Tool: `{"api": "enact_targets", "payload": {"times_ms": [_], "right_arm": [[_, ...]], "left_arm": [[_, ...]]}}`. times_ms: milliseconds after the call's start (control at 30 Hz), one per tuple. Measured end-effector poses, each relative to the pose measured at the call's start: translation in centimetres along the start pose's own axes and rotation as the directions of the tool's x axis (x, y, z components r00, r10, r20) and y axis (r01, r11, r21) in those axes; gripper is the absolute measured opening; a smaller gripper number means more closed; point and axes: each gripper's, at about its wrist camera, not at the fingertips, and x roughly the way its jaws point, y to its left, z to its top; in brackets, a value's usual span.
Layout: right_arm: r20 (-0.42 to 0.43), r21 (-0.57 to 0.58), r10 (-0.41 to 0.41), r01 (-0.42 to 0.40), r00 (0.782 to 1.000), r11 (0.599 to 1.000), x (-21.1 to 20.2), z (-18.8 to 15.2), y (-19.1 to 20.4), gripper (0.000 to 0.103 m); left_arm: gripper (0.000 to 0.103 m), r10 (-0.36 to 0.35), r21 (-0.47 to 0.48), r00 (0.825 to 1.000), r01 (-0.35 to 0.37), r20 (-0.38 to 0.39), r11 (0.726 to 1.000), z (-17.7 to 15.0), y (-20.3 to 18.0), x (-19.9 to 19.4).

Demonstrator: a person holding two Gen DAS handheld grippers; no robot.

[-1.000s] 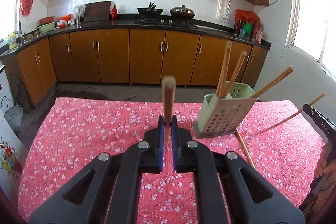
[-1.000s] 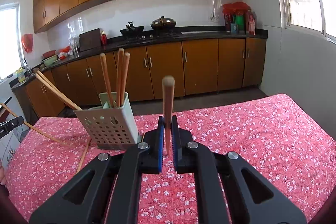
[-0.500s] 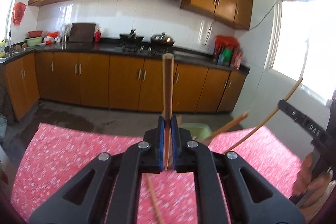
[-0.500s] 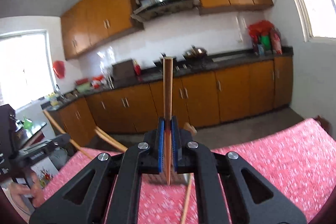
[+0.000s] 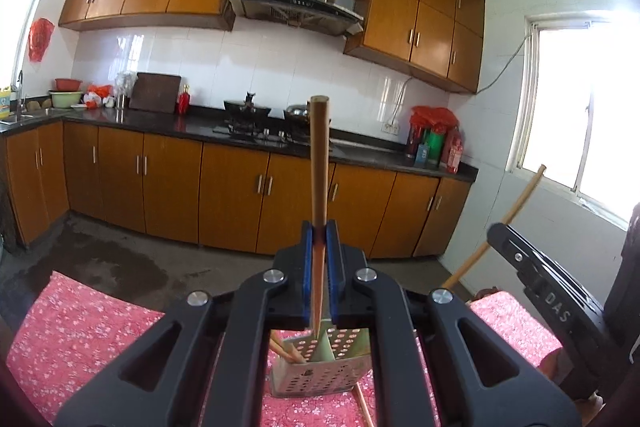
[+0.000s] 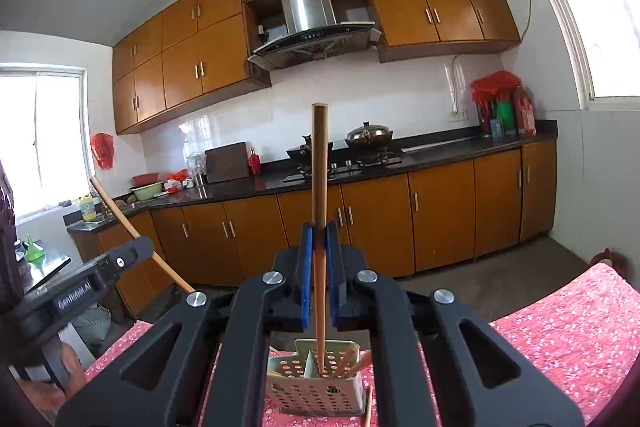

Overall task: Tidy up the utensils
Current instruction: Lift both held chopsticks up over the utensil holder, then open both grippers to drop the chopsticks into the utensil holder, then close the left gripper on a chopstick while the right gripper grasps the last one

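My left gripper (image 5: 320, 239) is shut on a wooden chopstick (image 5: 319, 163) held upright, its tip just above the pale green perforated utensil holder (image 5: 320, 373) on the red floral tablecloth (image 5: 80, 331). My right gripper (image 6: 319, 239) is shut on another chopstick (image 6: 319, 163), its tip inside the same holder (image 6: 316, 387). The holder has several chopsticks (image 6: 352, 363) in it. One loose chopstick (image 5: 365, 407) lies on the cloth beside it. The right gripper also shows at the right of the left wrist view (image 5: 536, 267).
Kitchen counter (image 5: 240, 131) with stove and pots runs along the far wall, with wooden cabinets above and below. A window (image 5: 580, 99) is at the right. The table edge faces a bare concrete floor (image 5: 120, 259).
Both grippers have risen and moved over the holder, chopsticks turned upright with tips pointing down into it. The holder now sits directly below both grippers.
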Motion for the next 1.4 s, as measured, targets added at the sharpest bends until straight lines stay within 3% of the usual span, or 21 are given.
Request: {"api": "enact_targets", "payload": {"times_ms": [267, 333, 400, 600, 733, 867, 967, 1000, 1100, 1267, 1400], "right_arm": [[-0.086, -0.016, -0.002, 0.001, 0.996, 1.0, 2.2, -2.4, 0.6, 0.012], [-0.08, -0.02, -0.01, 0.008, 0.997, 1.0, 1.8, -2.2, 0.5, 0.035], [-0.057, -0.021, -0.015, 0.014, 0.998, 1.0, 1.1, -1.8, 0.4, 0.043], [-0.031, -0.005, -0.06, 0.06, 0.998, 0.998, -1.9, -0.1, -1.5, 0.043], [-0.092, 0.025, -0.12, 0.123, 0.988, 0.992, -3.7, -1.2, -4.4, 0.043], [-0.266, 0.035, -0.158, 0.173, 0.951, 0.984, -3.7, -6.1, -7.2, 0.043], [-0.419, 0.012, -0.149, 0.17, 0.896, 0.985, -2.9, -11.6, -7.8, 0.043], [-0.482, 0.018, -0.122, 0.149, 0.868, 0.989, -2.6, -14.2, -7.7, 0.043], [-0.58, 0.036, -0.052, 0.089, 0.813, 0.995, -2.2, -18.3, -6.5, 0.039], [-0.655, 0.023, -0.013, 0.037, 0.756, 0.999, -1.2, -22.3, -3.6, 0.039], [-0.675, -0.001, -0.047, 0.063, 0.737, 0.998, -0.6, -23.3, -3.2, 0.039]], "left_arm": [[0.011, 0.014, -0.008, 0.998, -0.015, -0.065, 1.0, -2.1, 1.2, 2.4], [0.017, 0.015, -0.013, 0.998, -0.015, -0.066, 1.0, -2.0, 1.5, 2.2], [0.024, 0.017, -0.023, 0.998, -0.018, -0.061, 1.0, -1.9, 1.9, 1.8], [0.029, 0.032, -0.044, 0.999, -0.034, -0.031, 0.998, -1.4, 3.3, -1.4], [0.034, 0.081, -0.053, 0.996, -0.084, -0.044, 0.995, -2.3, 5.3, -4.1], [0.041, 0.131, -0.082, 0.984, -0.141, -0.121, 0.987, -5.8, 8.4, -5.8], [0.041, 0.155, -0.072, 0.958, -0.177, -0.242, 0.981, -10.3, 10.3, -5.4], [0.041, 0.151, -0.072, 0.949, -0.178, -0.276, 0.981, -11.5, 10.6, -5.2], [0.041, 0.152, -0.048, 0.914, -0.184, -0.376, 0.982, -15.6, 11.1, -4.1], [0.041, 0.13, -0.003, 0.874, -0.149, -0.469, 0.989, -20.1, 9.7, -2.9], [0.042, 0.117, 0.023, 0.847, -0.123, -0.518, 0.992, -22.5, 7.9, -2.2]]}}
